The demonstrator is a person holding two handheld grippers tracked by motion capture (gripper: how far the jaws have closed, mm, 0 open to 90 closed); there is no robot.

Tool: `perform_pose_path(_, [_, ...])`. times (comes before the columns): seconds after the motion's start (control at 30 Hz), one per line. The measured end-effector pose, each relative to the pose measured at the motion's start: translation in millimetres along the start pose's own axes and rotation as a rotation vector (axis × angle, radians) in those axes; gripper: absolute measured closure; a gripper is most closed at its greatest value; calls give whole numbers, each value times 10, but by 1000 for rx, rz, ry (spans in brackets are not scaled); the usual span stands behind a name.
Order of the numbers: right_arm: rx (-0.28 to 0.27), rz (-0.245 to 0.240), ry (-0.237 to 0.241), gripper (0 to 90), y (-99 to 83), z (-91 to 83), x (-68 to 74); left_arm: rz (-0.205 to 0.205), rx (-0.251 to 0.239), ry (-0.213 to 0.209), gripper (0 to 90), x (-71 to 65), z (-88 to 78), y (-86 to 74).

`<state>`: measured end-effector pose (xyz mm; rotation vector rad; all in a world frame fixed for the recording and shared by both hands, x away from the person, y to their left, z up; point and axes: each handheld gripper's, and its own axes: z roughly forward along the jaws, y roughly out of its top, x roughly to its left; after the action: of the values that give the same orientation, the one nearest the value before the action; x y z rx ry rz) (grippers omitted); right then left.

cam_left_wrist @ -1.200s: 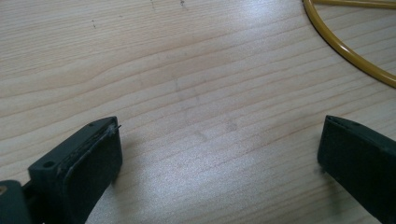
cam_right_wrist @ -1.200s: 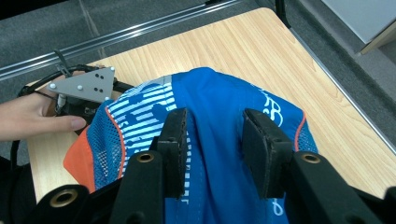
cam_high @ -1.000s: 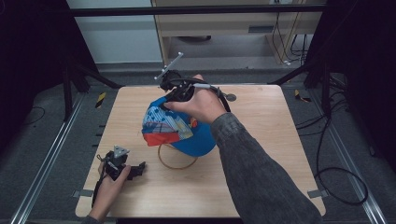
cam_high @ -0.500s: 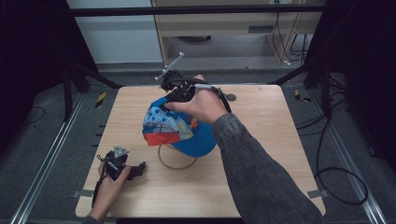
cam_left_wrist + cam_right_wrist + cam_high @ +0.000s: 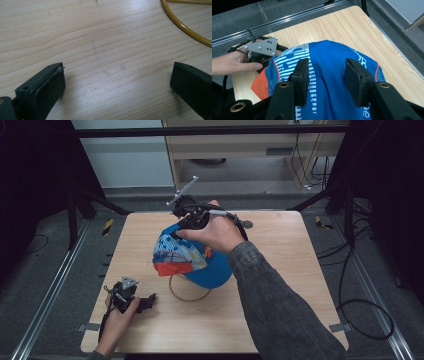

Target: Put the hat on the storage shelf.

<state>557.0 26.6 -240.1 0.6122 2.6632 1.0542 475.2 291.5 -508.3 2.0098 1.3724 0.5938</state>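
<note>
A blue cap (image 5: 200,262) with an orange brim and a white-striped front panel sits in the middle of the wooden table (image 5: 280,250), over a yellow ring (image 5: 187,296). My right gripper (image 5: 176,231) hovers at the cap's far side, pointing down at its crown (image 5: 332,57). Its jaws have just been opening; the right gripper (image 5: 327,63) straddles the blue fabric and its pads do not pinch it. My left gripper (image 5: 146,301) rests on the table at the front left. The left gripper (image 5: 117,75) stands wide open over bare wood, with part of the yellow ring (image 5: 185,25) beyond it.
A small dark round object (image 5: 246,224) lies on the table behind the right hand. Metal rails (image 5: 50,285) run along both sides of the table. A black-and-yellow piece (image 5: 107,226) lies on the floor at the left, and cables (image 5: 360,320) trail on the right.
</note>
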Motion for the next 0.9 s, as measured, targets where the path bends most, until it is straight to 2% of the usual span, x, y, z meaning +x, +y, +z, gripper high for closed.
perform_pose_path(0.5, [-22,22,-14,463,-37,-124,-29,2,1,1,0,2,0,0])
perform_pose_path(0.63, [-43,41,-38,353,-84,-220,-61,2,0,1,0,2,0,0])
perform_pose_path(0.7, [-47,46,-43,328,-96,-234,-66,3,0,1,0,2,0,0])
perform_pose_path(0.73, [-61,48,-59,264,-139,-280,-86,3,1,1,0,2,-1,0])
perform_pose_path(0.77, [-61,48,-59,264,-139,-280,-86,3,1,1,0,2,-1,0])
perform_pose_path(0.8, [-80,56,-75,200,-189,-326,-112,1,0,1,0,0,0,0])
perform_pose_path(0.9, [-97,74,-93,156,-249,-375,-146,1,1,0,0,1,0,0])
